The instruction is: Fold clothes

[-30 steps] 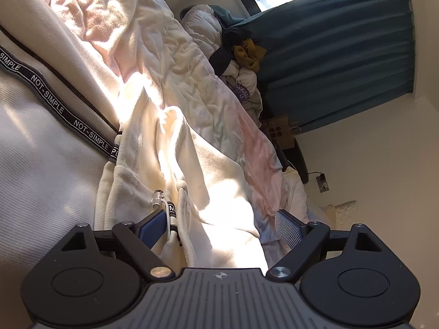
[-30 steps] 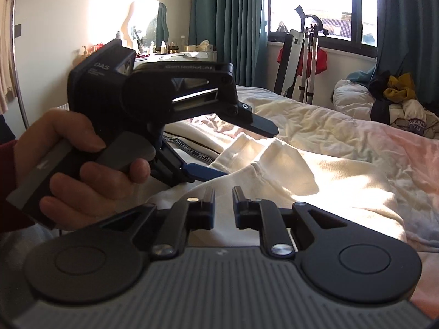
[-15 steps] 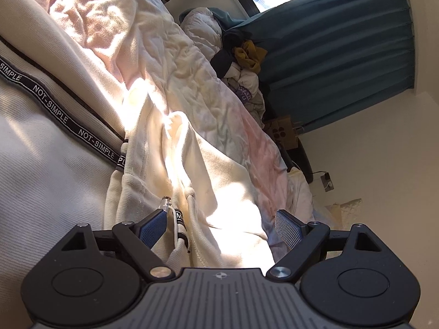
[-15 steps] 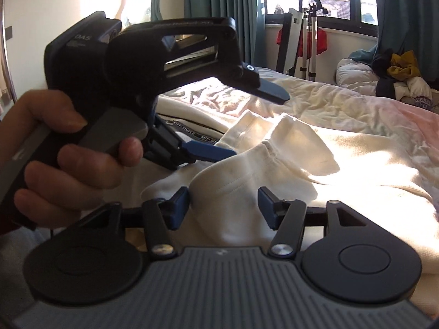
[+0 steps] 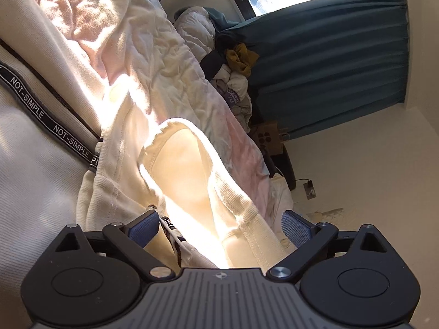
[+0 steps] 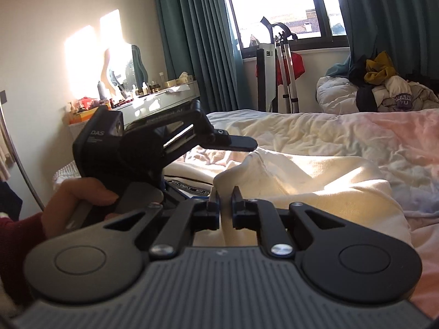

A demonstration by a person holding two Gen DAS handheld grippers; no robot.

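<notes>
A cream sweatshirt [image 5: 178, 170] with a black "NOT-SIMPLE" tape [image 5: 55, 128] lies on the bed; it also shows in the right wrist view [image 6: 315, 181]. My left gripper [image 5: 219, 226] is open, its blue pads on either side of the ribbed cuff and drawstring end. My right gripper [image 6: 225, 205] is shut on a raised fold of the sweatshirt's cream fabric. The left gripper [image 6: 203, 170] shows in the right wrist view, held by a hand just left of the right one, jaws apart.
Rumpled white and pink bedding [image 6: 356, 137] covers the bed. A pile of clothes [image 6: 384, 87] sits at the far end by teal curtains [image 6: 197, 41]. A dresser with bottles [image 6: 153, 96] stands at the left wall. A folded rack [image 6: 285, 65] leans under the window.
My right gripper opened, then closed on a fold of the sweatshirt and lifted it. My left gripper stayed open and moved further over the cuff.
</notes>
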